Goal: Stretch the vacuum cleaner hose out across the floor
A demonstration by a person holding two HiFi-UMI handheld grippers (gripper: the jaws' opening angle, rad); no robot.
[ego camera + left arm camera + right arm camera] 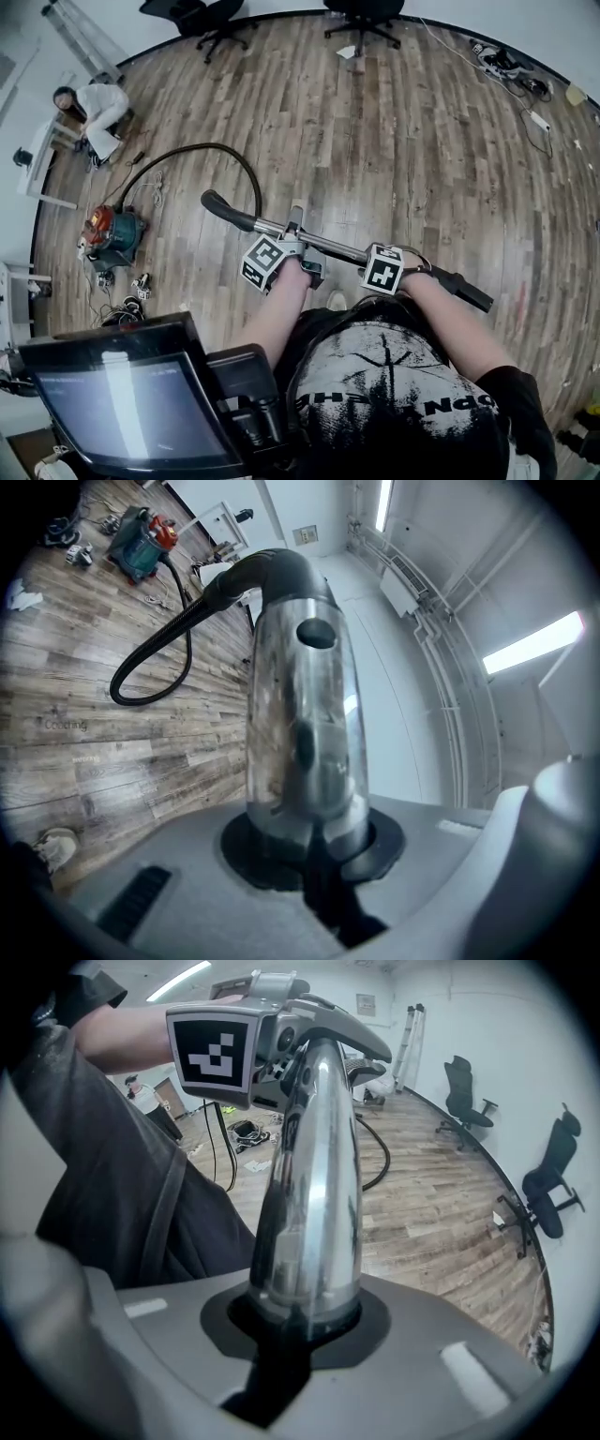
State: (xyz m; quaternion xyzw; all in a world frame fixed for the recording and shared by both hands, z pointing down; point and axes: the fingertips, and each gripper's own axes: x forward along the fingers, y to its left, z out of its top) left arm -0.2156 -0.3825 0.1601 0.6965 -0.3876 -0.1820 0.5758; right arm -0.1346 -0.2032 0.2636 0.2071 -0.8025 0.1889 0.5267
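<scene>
While the left tongs and right tongs each pinch the shiny tube, the black hose curls away beyond the left tongs.

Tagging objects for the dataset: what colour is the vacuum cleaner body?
Teal vacuum cleaner body with a red top; clearest in the left gripper view.

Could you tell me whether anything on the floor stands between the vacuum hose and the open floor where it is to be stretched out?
Nothing visible blocks it. The hose loops from the vacuum cleaner over bare wood floor; the office chairs and cables sit along the far edge, apart from it.
</scene>
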